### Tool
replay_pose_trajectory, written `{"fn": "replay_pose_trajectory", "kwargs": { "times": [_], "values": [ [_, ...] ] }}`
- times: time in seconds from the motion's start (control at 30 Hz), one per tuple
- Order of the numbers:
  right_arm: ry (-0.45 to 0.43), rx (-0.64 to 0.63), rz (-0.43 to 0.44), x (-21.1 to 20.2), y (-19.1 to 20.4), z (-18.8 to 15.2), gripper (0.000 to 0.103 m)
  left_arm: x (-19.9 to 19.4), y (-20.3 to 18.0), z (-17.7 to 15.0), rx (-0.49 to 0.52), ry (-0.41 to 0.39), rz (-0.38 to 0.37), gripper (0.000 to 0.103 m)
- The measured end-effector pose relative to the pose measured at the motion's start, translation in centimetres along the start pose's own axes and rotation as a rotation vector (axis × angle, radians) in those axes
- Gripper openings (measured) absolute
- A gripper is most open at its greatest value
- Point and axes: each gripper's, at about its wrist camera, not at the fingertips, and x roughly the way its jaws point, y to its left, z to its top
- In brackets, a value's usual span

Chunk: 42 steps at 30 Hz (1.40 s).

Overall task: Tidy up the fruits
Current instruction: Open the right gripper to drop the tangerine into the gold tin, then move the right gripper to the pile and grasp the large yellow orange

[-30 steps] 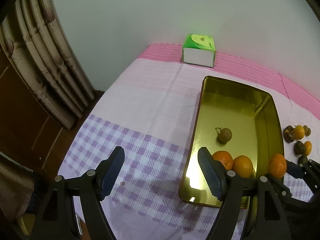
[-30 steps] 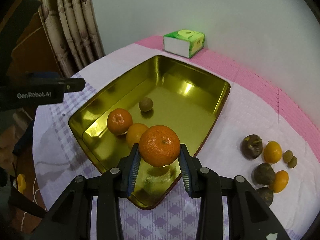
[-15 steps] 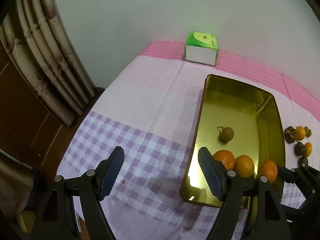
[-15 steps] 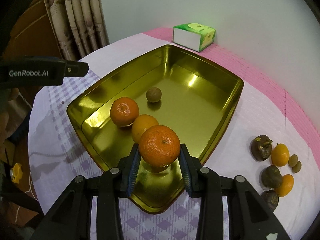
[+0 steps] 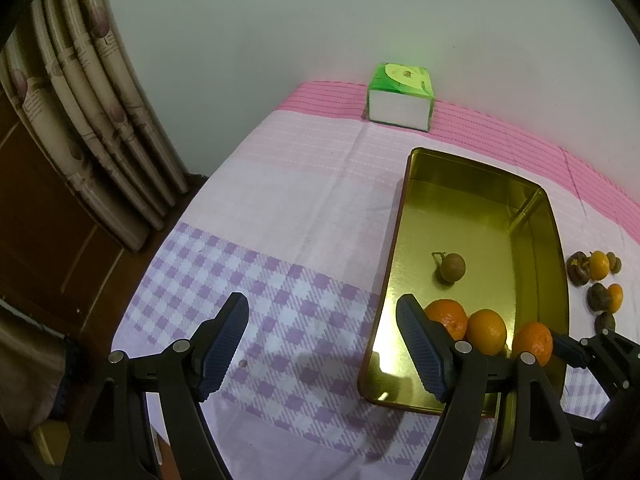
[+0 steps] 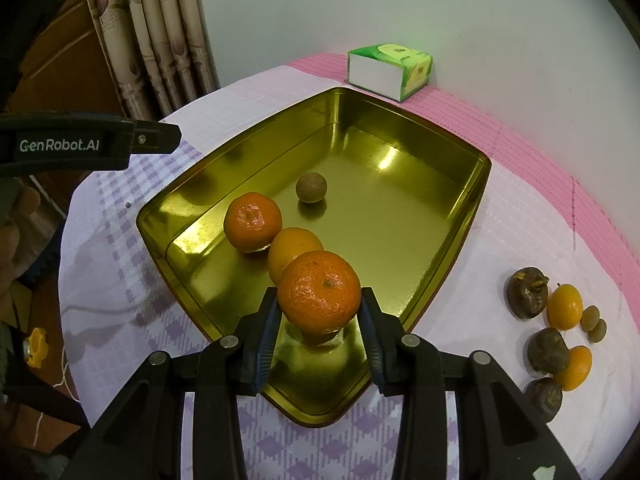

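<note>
My right gripper (image 6: 319, 316) is shut on an orange tangerine (image 6: 319, 289) and holds it low over the near corner of the gold metal tray (image 6: 460, 236). The tray holds two oranges (image 6: 253, 221) (image 6: 294, 246) and a small brown round fruit (image 6: 311, 187). My left gripper (image 5: 320, 344) is open and empty over the checked cloth, left of the tray (image 5: 400, 240). In the left wrist view the held tangerine (image 5: 533, 343) shows at the tray's near right side, beside the two oranges (image 5: 486, 330).
Loose fruit lies on the cloth right of the tray: dark brown ones (image 6: 527, 297), small oranges (image 6: 565, 306) and tiny brown ones (image 6: 594, 322). A green and white tissue box (image 6: 390, 70) stands at the back by the wall. Curtains (image 5: 92, 120) hang at the left beyond the table edge.
My right gripper has carried the tangerine forward and down over the tray's near corner. The left gripper has barely moved and stays open.
</note>
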Motion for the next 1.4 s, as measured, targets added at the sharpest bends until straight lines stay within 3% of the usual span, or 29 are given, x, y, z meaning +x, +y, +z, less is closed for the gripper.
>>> {"fn": "replay_pose_trajectory", "kwargs": {
  "times": [0.63, 1.17, 1.4],
  "values": [
    [-0.077, 0.098, -0.015, -3.2, -2.1, -0.3, 0.042, -0.1, -0.5, 0.0, 0.009, 0.000, -0.004, 0.077],
    [-0.069, 0.367, -0.243, -8.0, -14.9, -7.6, 0.044, 0.0, -0.9, 0.0, 0.031, 0.004, 0.004, 0.077],
    [-0.056, 0.425, -0.281, -8.0, -18.0, -9.3, 0.044, 0.1, -1.3, -0.2, 0.048, 0.004, -0.004, 0.077]
  ]
}}
